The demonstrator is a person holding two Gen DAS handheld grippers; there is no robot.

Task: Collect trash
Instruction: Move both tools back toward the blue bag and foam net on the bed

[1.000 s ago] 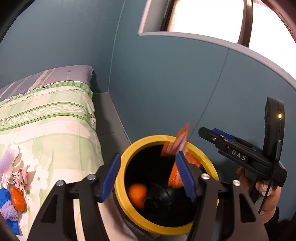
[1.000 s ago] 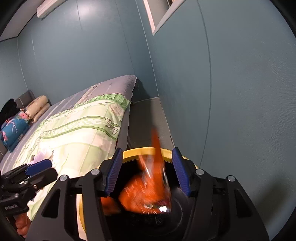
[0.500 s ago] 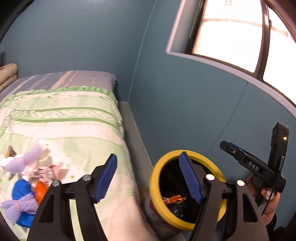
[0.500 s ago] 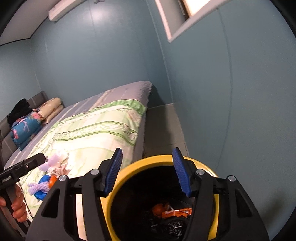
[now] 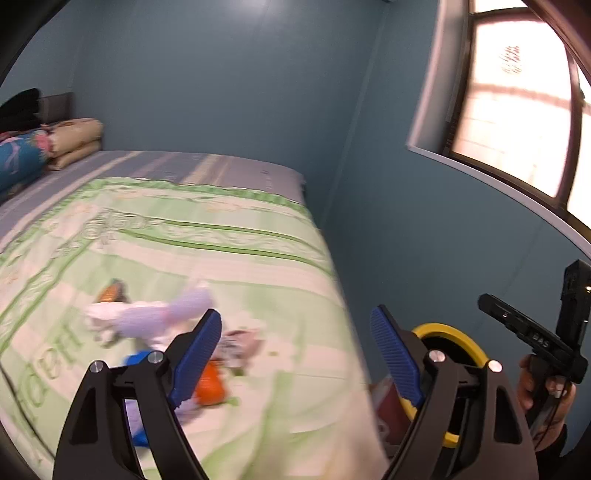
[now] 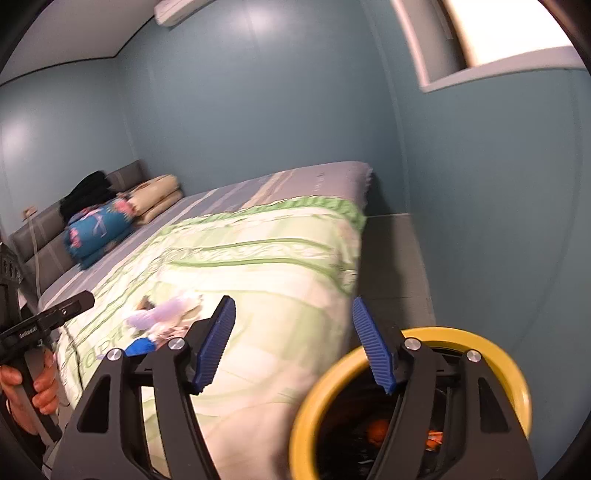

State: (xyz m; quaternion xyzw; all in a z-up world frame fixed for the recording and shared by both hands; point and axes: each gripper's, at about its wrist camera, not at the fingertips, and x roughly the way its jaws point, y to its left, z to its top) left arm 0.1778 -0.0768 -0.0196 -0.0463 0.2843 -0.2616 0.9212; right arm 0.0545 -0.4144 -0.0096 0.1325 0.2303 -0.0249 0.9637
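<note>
Both grippers, left [image 5: 295,354] and right [image 6: 291,343], released, empty. Trash [image 5: 210,384] on bed [image 5: 240,236], just beyond left jaws; left nearer. Bin [image 6: 410,339] right.

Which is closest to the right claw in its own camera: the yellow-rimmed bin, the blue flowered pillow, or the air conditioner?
1. Yellow-rimmed bin: just below the right claw, lower right.
2. Blue flowered pillow: at the bed's head, left.
3. Air conditioner: high on the far wall.
</note>
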